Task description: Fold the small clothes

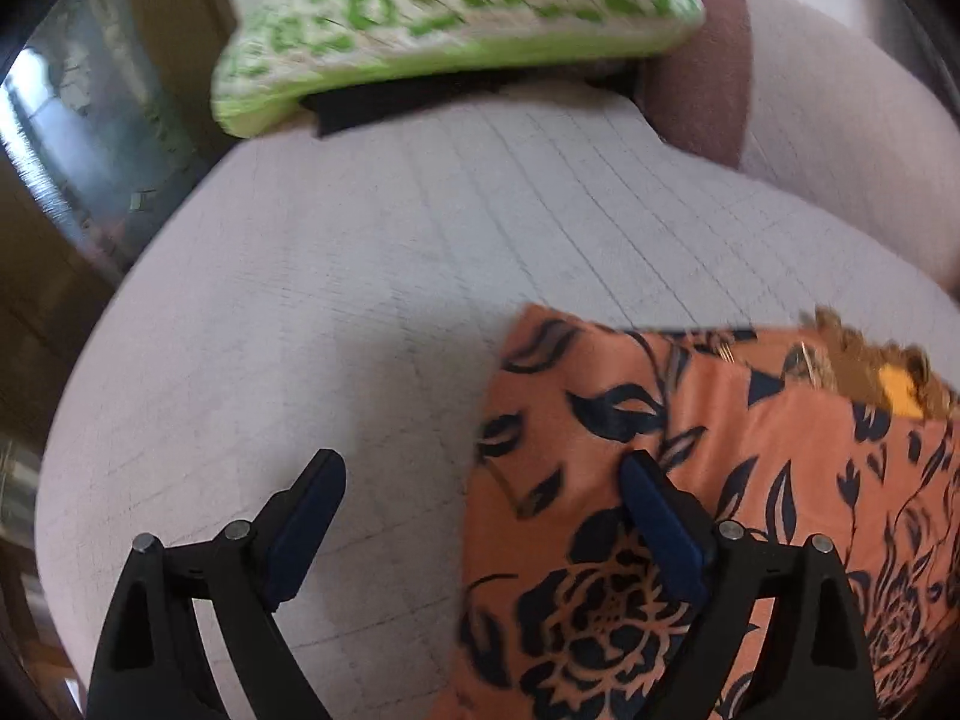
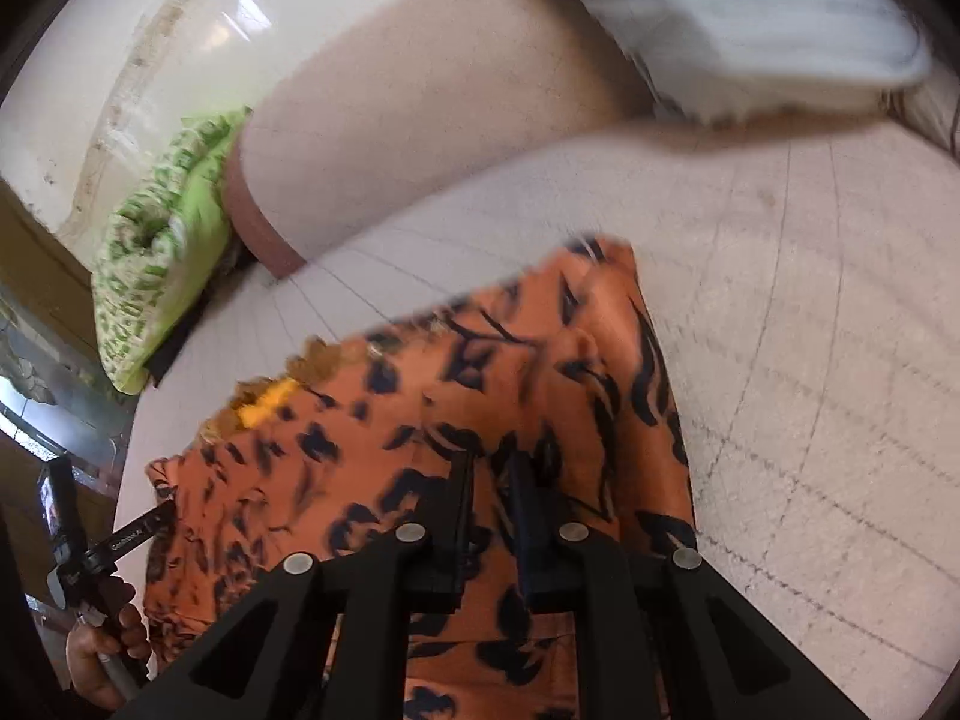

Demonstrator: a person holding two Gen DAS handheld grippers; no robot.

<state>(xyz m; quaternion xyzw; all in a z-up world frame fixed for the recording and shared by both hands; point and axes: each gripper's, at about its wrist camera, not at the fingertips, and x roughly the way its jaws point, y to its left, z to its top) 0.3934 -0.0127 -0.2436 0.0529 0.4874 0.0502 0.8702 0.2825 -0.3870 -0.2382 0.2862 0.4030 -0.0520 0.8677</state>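
Note:
An orange garment with a dark floral print (image 1: 720, 480) lies on a pale quilted sofa seat (image 1: 360, 300). My left gripper (image 1: 480, 468) is open and empty; its right finger hovers over the garment's left edge, its left finger over the bare seat. In the right wrist view the garment (image 2: 480, 372) fills the middle. My right gripper (image 2: 489, 468) has its fingers nearly together on the cloth; a fold of it seems pinched between them. The left gripper (image 2: 162, 516) shows at the garment's left edge, held by a hand.
A green-and-white patterned cushion (image 1: 456, 18) lies at the back of the seat, with a brown bolster (image 1: 702, 78) beside it. A white cushion (image 2: 750, 18) sits at the top right. A tiled floor (image 2: 150, 60) and a wooden frame lie beyond the sofa.

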